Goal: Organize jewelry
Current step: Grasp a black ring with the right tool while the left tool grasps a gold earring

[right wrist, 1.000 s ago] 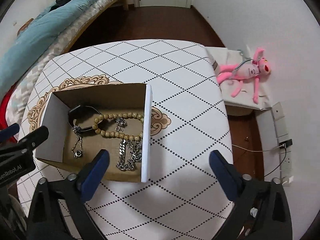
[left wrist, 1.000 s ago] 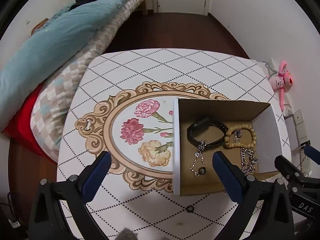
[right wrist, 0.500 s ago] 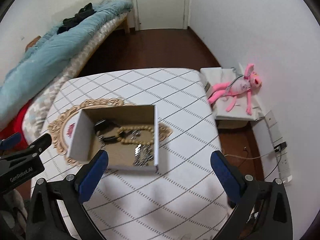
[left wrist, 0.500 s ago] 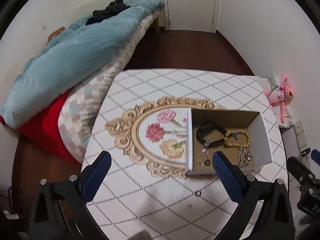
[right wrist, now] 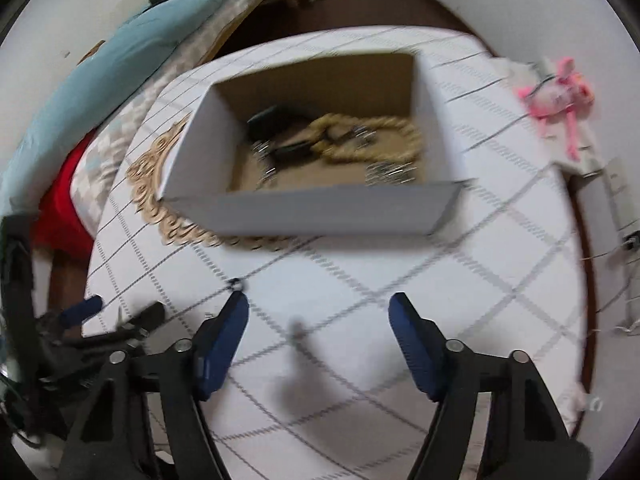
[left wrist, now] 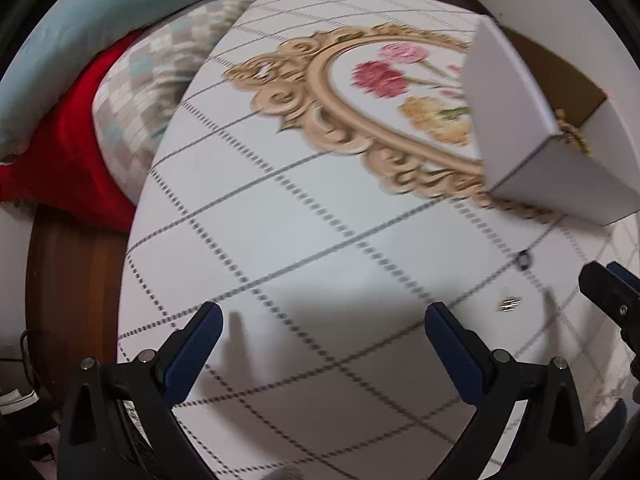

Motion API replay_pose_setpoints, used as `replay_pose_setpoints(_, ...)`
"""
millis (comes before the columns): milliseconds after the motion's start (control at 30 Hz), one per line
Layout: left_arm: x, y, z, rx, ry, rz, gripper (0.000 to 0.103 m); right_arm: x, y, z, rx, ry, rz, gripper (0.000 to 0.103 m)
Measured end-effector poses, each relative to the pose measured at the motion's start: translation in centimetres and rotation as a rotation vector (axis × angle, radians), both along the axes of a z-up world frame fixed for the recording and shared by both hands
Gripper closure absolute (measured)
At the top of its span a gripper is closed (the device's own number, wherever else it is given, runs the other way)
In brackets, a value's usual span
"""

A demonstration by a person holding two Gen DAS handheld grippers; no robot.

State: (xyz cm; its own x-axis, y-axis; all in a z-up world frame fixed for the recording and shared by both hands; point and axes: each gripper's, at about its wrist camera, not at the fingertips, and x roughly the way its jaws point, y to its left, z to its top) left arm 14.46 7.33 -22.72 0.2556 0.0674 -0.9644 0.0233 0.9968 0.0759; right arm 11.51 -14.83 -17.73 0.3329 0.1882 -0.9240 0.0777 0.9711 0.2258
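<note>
Two small pieces lie loose on the counter (left wrist: pixel 304 240) outside the box (right wrist: pixel 320 208): a dark ring (left wrist: pixel 523 259) and a tiny gold piece (left wrist: pixel 510 304). Both are easy to flick off the edge or miss in this blur. They sit right of the left claw (left wrist: pixel 322 326), which gapes empty; the right claw (right wrist: pixel 318 312), also spread and empty, hovers near the box, where bracelets (right wrist: pixel 368 140) rest.

Box (right wrist: pixel 320 212) blocks ahead; sides open.

Table (left wrist: pixel 304 240): box (right wrist: pixel 328 210), ring (left wrist: pixel 523 259), earring (left wrist: pixel 509 304)
</note>
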Motion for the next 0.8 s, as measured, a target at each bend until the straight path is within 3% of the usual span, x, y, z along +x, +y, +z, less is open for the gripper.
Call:
replay_pose_setpoints(200,0.2,1.4,-0.2,0.025,-0.019,0.011,0.0,1.5,4.8,-1.7,-0.002,-0.019,0.083,0.039)
replay_pose_setpoints(267,0.2,1.7,-0.2,0.031,-0.024,0.01,0.0,1.8,6.2,-2.3,-0.013,-0.008,0.108,0.052)
replay_pose_setpoints(300,0.2,1.8,-0.2,0.034,-0.026,0.01,0.0,1.9,6.6,-2.6,-0.017,-0.002,0.118,0.053)
replay_pose_setpoints(400,0.3,2.0,-0.4,0.037,-0.029,0.01,0.0,1.8,7.8,-2.5,-0.093,-0.03,0.128,0.068)
replay_pose_setpoints(433,0.3,1.9,-0.4,0.044,-0.031,0.008,0.0,1.8,8.0,-2.6,-0.114,-0.036,0.125,0.086)
replay_pose_setpoints(467,0.2,1.8,-0.4,0.052,-0.033,0.005,0.0,1.8,8.0,-2.6,-0.127,-0.04,0.126,0.091)
replay_pose_setpoints(667,-0.8,-0.7,1.1,0.042,-0.059,-0.04,0.0,1.1,6.0,-1.9,-0.107,-0.068,0.098,0.091)
replay_pose_setpoints(800,-1.9,-3.5,2.0,-0.036,-0.077,-0.079,0.0,-0.4,2.4,-0.4,-0.096,-0.096,0.031,0.091)
